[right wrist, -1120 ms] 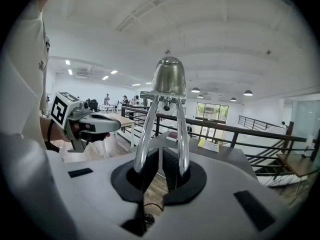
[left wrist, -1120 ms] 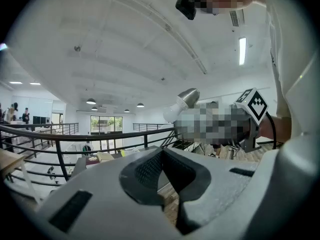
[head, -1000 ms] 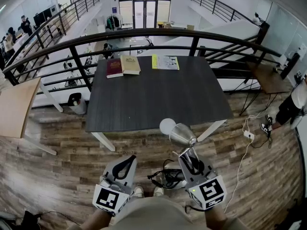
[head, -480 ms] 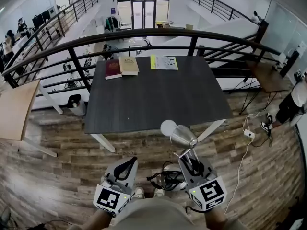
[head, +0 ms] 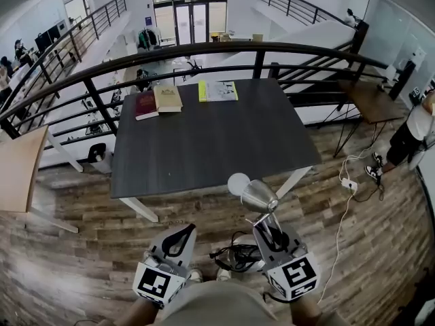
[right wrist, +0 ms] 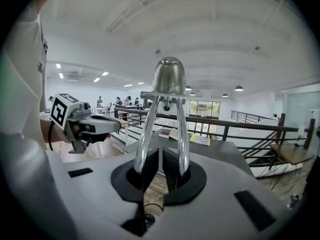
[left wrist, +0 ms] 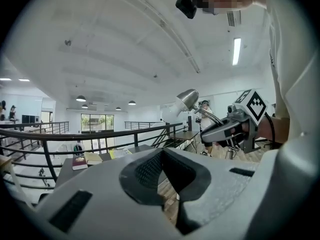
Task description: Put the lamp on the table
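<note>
Lamp (head: 259, 195): shiny chrome, cone-shaded

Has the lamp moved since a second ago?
Yes, slightly. In the head view the lamp has shifted right along the table's near edge, closer to its right corner.

Left hand-held gripper (head: 182, 230) and right hand-held gripper (head: 265, 224): grey, black pads (left wrist: 150, 171), 2 black-and-white marker cubes (head: 153, 282); clothing (head: 217, 309) seems beige.

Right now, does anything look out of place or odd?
Nothing spilled or damaged. The lamp is off the table, held tilted in the right gripper, and a loose tangle of cable lies on the floor below it.
</note>
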Demonstrator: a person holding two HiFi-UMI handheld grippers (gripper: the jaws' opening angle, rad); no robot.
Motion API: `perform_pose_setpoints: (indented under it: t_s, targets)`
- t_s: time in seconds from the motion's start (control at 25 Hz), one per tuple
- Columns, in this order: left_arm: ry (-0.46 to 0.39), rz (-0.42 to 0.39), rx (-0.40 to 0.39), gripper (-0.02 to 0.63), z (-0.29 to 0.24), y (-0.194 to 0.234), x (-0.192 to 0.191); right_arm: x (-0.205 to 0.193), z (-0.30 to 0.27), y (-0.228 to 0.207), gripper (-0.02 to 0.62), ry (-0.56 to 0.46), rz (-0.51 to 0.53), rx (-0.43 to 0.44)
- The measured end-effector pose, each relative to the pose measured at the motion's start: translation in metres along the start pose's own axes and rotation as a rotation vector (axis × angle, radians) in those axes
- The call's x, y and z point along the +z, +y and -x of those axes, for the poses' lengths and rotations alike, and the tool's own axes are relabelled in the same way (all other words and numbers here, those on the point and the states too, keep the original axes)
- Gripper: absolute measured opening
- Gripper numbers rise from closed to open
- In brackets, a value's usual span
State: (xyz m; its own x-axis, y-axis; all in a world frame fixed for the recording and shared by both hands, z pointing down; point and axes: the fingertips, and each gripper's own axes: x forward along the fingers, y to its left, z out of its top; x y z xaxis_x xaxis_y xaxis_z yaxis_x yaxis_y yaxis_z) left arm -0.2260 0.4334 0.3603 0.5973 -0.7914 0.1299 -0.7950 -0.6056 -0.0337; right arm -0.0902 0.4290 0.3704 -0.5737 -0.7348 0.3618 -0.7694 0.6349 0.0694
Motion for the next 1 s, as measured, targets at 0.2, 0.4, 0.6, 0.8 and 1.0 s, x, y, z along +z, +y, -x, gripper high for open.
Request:
perform_pose_setpoints:
  t_s: [0.2, 0.4, 0.6, 0.8, 1.0]
  targets:
    - [0.004, -0.01, -0.008, 0.005, -0.023, -0.015, 0.003, -0.009, 0.013, -0.028, 0.025, -0.005, -0.005, -0.019]
    - [-0.002, -0.053, 0.006, 0.005, -0.054, -0.029, 0.008, -0.022, 0.032, -0.065, 0.026, -0.007, -0.01, -0.038]
    - [0.023, -0.048, 0.001, 0.005, -0.069, -0.03, 0.006, -0.026, 0.042, -0.091, 0.025, -0.012, 0.007, -0.059]
    - [-0.008, 0.017, -0.043, 0.005, -0.09, -0.035, 0.014, -0.028, 0.046, -0.118, 0.026, -0.017, 0.003, -0.1]
    - [-0.023, 0.012, -0.084, 0.005, -0.119, -0.039, 0.01, -0.033, 0.039, -0.142, 0.026, -0.015, -0.004, -0.114]
